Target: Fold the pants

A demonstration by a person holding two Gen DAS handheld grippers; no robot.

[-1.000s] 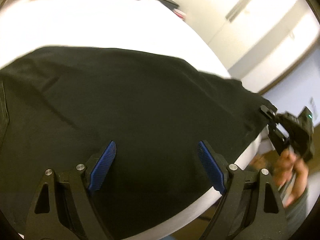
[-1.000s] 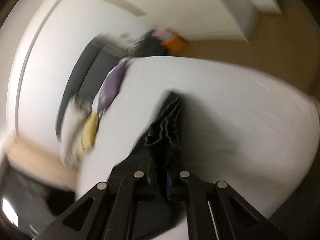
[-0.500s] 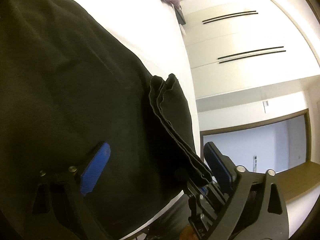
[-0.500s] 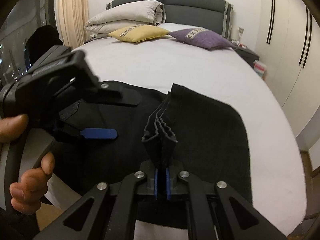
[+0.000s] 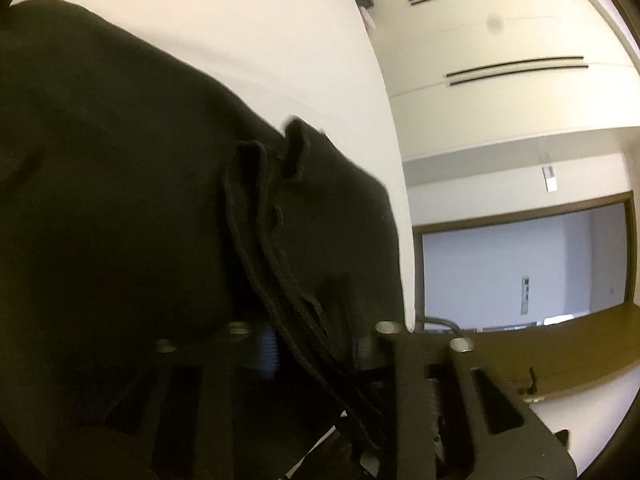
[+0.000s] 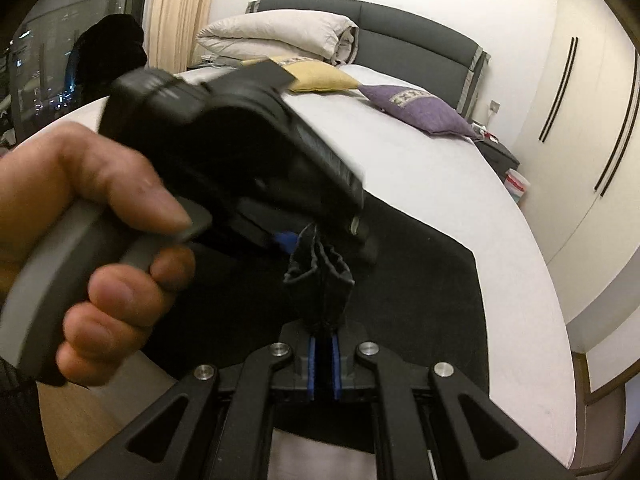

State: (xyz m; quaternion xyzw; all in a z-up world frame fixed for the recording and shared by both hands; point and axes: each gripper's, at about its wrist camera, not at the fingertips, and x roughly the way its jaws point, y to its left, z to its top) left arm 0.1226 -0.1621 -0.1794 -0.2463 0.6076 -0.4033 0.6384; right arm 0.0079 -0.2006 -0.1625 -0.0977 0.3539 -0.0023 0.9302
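Black pants (image 6: 420,280) lie spread on a white bed (image 6: 420,168). My right gripper (image 6: 323,376) is shut on a bunched hem of the pants (image 6: 320,272), which stands up in layered folds. My left gripper (image 6: 316,236), held in a hand, reaches over the top of that same bunch. In the left wrist view the layered pants edge (image 5: 272,240) runs down between the left gripper's (image 5: 312,344) fingers, which have closed in on it. The black cloth hides most of the left fingers.
A yellow cushion (image 6: 320,78), a purple cushion (image 6: 416,110) and a rolled duvet (image 6: 280,36) lie at the grey headboard. White wardrobes (image 6: 592,120) stand right of the bed. A doorway (image 5: 520,264) and wooden floor show past the bed's edge.
My left gripper has moved in over the bunched hem held by my right gripper and its fingers have narrowed around the layers. The right gripper keeps its hold.
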